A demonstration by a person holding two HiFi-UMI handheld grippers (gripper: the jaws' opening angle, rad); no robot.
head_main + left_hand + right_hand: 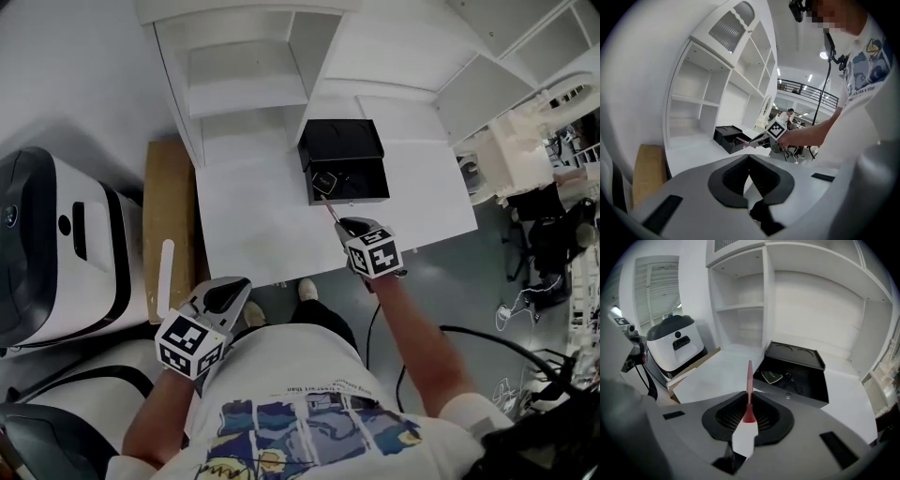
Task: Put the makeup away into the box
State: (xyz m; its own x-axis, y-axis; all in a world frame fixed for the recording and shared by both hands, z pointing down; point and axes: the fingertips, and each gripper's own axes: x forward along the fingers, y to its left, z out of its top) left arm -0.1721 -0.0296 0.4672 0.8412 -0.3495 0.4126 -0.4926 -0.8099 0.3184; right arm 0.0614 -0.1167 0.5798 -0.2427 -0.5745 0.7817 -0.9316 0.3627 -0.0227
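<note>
Bare tabletop (253,225) fronts the box (339,141); shelf unit (244,84) seemingly crowds behind.

No legible text, line of print on shirt (281,361) too blurred

White table with an open black box on it

The white table (253,225) has a flat top, and at its far side a white shelf unit (239,80) rises from it. On the right part of the top, close to the shelf unit, stands a black box (342,161). Its lid is open and folded to the far side, and the open part faces the near edge of the table. Small dark items lie inside the box, not on the table itself. Just beside the left edge of the table, a brown cardboard box (169,234) stands on the grey floor (497,281).
</note>
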